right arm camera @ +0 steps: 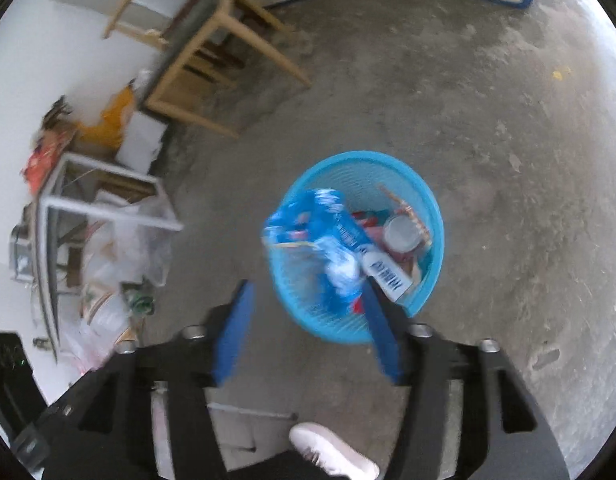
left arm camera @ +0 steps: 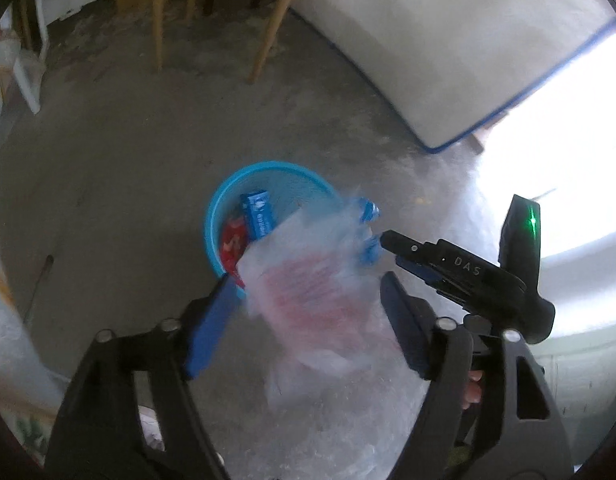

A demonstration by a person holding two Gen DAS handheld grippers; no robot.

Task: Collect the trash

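A blue mesh trash basket (left arm camera: 227, 196) stands on the concrete floor, also in the right wrist view (right arm camera: 428, 200), with boxes, a can and wrappers inside. My left gripper (left arm camera: 308, 292) is open, and a blurred clear plastic bag with red print (left arm camera: 312, 292) is loose between its fingers above the basket's near rim. My right gripper (right arm camera: 308, 300) is open above the basket, and a blurred blue and white wrapper (right arm camera: 320, 232) is in the air just past its fingertips over the basket. The right gripper also shows in the left wrist view (left arm camera: 388, 256).
A wooden chair (left arm camera: 219, 8) stands beyond the basket. A white mattress with blue trim (left arm camera: 448, 40) leans at the back right. Shelves and bags of clutter (right arm camera: 99, 248) line the left wall. My white shoe (right arm camera: 332, 452) is near the basket.
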